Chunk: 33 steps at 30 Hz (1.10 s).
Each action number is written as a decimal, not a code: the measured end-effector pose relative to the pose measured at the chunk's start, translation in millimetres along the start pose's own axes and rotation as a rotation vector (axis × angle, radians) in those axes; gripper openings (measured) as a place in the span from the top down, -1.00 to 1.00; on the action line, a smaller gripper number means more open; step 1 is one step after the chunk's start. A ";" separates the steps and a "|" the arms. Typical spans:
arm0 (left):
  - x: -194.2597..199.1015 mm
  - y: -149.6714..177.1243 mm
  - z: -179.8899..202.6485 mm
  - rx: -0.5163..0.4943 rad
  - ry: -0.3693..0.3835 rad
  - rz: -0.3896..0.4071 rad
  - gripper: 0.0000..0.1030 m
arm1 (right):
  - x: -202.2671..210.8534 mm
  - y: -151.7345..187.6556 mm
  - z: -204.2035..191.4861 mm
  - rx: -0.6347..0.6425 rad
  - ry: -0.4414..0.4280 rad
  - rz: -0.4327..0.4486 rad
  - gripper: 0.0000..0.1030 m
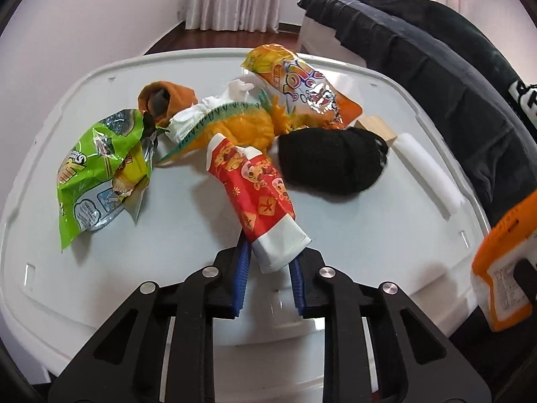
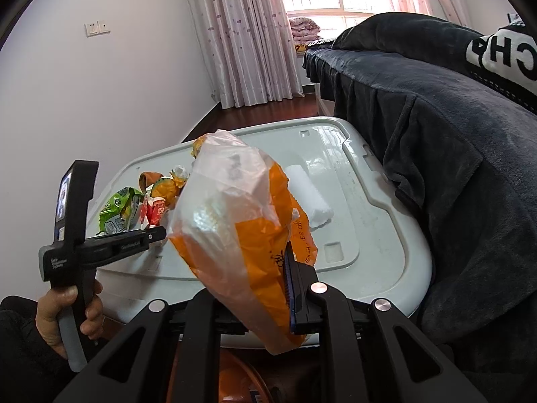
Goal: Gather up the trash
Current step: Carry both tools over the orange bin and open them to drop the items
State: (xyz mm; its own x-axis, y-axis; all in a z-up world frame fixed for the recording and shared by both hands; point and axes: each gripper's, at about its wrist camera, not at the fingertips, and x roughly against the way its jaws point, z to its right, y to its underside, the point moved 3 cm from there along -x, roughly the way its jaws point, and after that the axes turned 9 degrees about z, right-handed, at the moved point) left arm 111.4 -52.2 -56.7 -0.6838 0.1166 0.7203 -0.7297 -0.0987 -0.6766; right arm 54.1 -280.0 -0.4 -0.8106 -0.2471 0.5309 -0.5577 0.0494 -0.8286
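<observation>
In the left wrist view my left gripper point(image 1: 270, 270) has its blue fingers on either side of the white end of a red and white wrapper point(image 1: 258, 198) lying on the white lid point(image 1: 188, 221). A green snack bag point(image 1: 97, 174) lies to the left and an orange snack bag point(image 1: 302, 84) at the back. In the right wrist view my right gripper point(image 2: 258, 288) is shut on an orange and clear plastic bag point(image 2: 235, 221), held above the lid's near edge. That bag also shows in the left wrist view point(image 1: 500, 272).
An orange toy dinosaur point(image 1: 241, 124), white tissue point(image 1: 201, 114), an orange sock point(image 1: 164, 97), a black sock point(image 1: 332, 161), a wooden block point(image 1: 377, 126) and a white foam piece point(image 1: 429, 174) lie on the lid. A dark-covered bed point(image 2: 453, 151) stands right.
</observation>
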 end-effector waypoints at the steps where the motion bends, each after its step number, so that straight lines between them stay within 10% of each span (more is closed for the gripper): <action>1: 3.6 2.0 -1.5 0.008 0.008 0.000 0.59 | 0.1 0.5 -0.6 0.003 0.000 0.000 0.71; 33: 141.2 108.8 19.8 -0.138 -0.001 -0.019 0.59 | 54.3 50.6 -50.3 0.140 -0.126 -0.082 0.71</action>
State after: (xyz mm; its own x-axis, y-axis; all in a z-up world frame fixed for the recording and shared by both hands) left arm -64.7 -66.0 -25.5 -0.6696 0.1158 0.7336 -0.7348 0.0408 -0.6771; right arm -27.1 -242.3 -4.6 -0.7296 -0.3644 0.5787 -0.5838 -0.1087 -0.8046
